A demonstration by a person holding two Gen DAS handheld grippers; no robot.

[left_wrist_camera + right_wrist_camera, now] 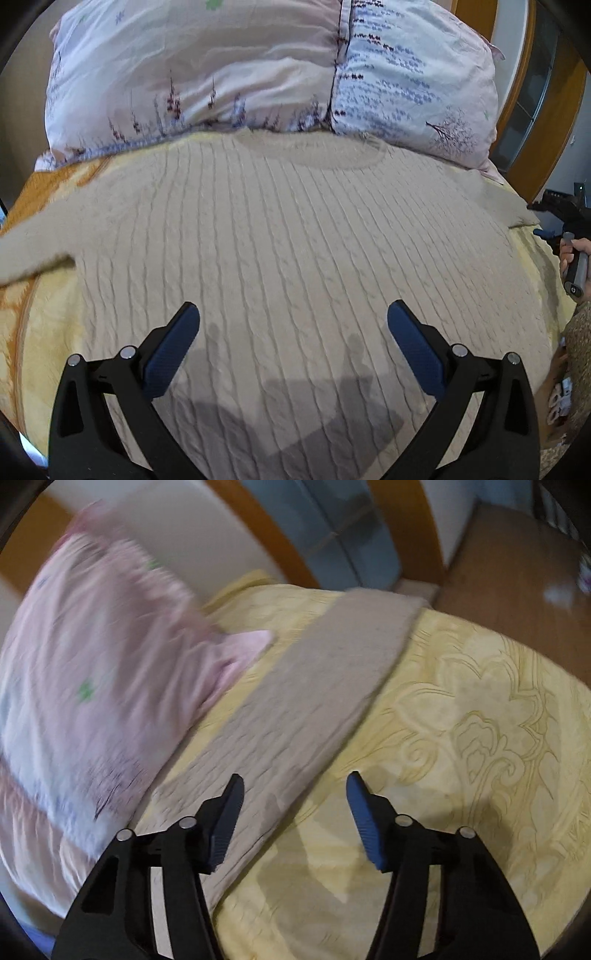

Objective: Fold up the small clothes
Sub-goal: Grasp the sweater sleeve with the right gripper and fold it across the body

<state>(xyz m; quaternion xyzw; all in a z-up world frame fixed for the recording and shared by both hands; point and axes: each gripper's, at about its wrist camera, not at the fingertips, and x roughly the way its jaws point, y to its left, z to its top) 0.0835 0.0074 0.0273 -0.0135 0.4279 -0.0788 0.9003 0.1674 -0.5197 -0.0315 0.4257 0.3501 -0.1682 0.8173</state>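
While the cream cable-knit sweater (280,236) lies spread flat across the bed, its neckline up against the floral pillow (229,70) at the far side, the left gripper (293,325) hangs above the sweater's lower body with its jaws spread wide and nothing between them; its shadow falls on the knit just below the blue finger pads (173,354). One sleeve runs out to the left over the yellow bedspread (22,332), which has an orange pattern along that edge. At the right edge of the left wrist view, a hand grips the handle of the other device, the right hand (570,254). In the right wrist view, which is blurred, the right gripper (295,794) is likewise wide open and holds nothing. It sits above the sweater's other sleeve (314,686), a grey-beige strip that stretches away diagonally over the embossed yellow bedspread towards the bed's far edge. The left finger is over the sleeve, the right finger over bare bedspread. The pink pillow lies just beside the sleeve on the left, and a wooden floor (517,561) shows beyond the bed
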